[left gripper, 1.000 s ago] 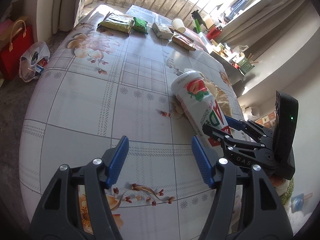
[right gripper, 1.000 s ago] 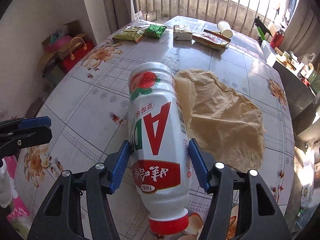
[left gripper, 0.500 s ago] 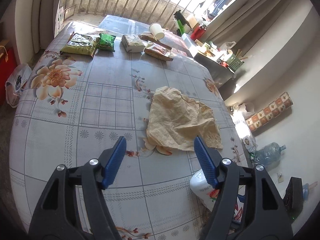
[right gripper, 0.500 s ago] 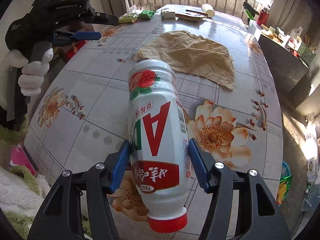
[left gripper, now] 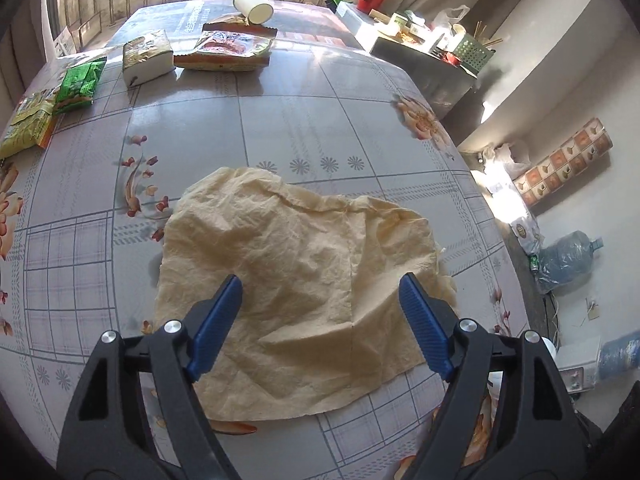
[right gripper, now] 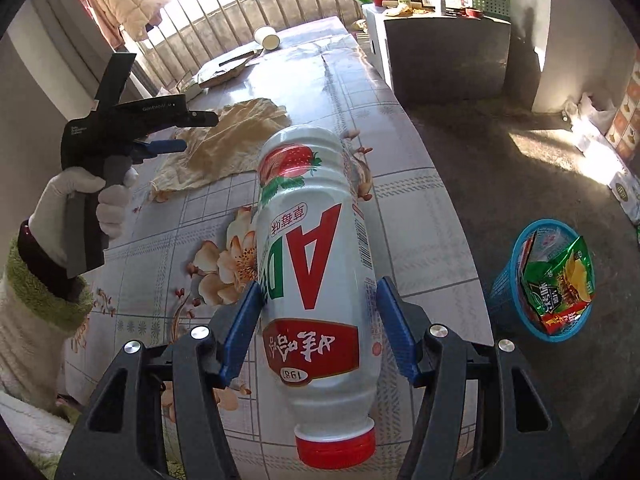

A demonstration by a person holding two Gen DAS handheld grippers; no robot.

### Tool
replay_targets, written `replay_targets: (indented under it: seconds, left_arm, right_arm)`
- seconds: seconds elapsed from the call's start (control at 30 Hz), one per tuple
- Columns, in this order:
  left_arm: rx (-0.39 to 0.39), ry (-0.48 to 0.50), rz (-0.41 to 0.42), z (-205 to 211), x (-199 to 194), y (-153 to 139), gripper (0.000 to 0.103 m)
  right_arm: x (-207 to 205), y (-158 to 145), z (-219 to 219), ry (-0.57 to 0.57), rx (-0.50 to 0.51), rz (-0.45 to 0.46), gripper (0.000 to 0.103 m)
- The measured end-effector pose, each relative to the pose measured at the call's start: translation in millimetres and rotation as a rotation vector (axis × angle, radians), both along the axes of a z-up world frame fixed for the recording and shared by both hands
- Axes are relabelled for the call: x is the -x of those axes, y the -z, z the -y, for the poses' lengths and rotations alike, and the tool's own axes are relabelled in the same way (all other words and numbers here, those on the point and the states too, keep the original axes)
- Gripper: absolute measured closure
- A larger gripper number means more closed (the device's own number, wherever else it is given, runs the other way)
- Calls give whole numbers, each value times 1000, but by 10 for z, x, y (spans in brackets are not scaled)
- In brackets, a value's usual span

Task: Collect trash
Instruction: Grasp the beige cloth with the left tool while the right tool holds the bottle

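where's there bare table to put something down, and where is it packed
Bare tablecloth lies between the crumpled paper sheet and the far row of snack packets, also left of the sheet. Crowded: the far edge, with packets and a tipped paper cup.

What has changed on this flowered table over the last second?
The right gripper, clamping the white plastic drink bottle with the red cap, has carried it to the table's edge, near the blue basket on the floor. The left gripper swung over the crumpled tan paper, its jaws opening, nothing between them. The paper and far snack packets stayed put.
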State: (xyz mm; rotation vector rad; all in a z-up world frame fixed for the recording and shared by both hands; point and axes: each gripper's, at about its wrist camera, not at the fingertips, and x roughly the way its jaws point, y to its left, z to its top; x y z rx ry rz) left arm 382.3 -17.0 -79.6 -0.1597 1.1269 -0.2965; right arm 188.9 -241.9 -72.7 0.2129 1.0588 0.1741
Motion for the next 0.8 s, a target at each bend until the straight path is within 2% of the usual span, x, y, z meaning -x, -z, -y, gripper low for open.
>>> replay_targets:
  seconds: [0.2,0.23,0.3,0.33,0.43,0.5,0.57,0.8]
  left_arm:
    - [-182,72,54,258,45,80,26]
    - [-213,84,69,283,69,84,28]
    - [-272,110,107,314,125,85,42]
    - [-266,125,120,305,140,77,45]
    - [-269,149,137,307,194,45,64]
    - [-273,157,143,311,217,31,86]
    - [-278,158,144,310,251,36,96]
    - [-205,127,139,69,517,-77,99]
  right_arm:
    - [3,21,63,21,-41,14,45]
    - [-2,27,69,24,-46,14,45]
    - [1,28,90,25,-53,15,45]
    - [0,31,91,26,-54,17,45]
    - [9,30,98,29,-54,21,45]
    - [5,31,92,34,-53,23,45]
    - [12,29,85,36,-50,24,45]
    - [-1,13,43,33,-34,21,45]
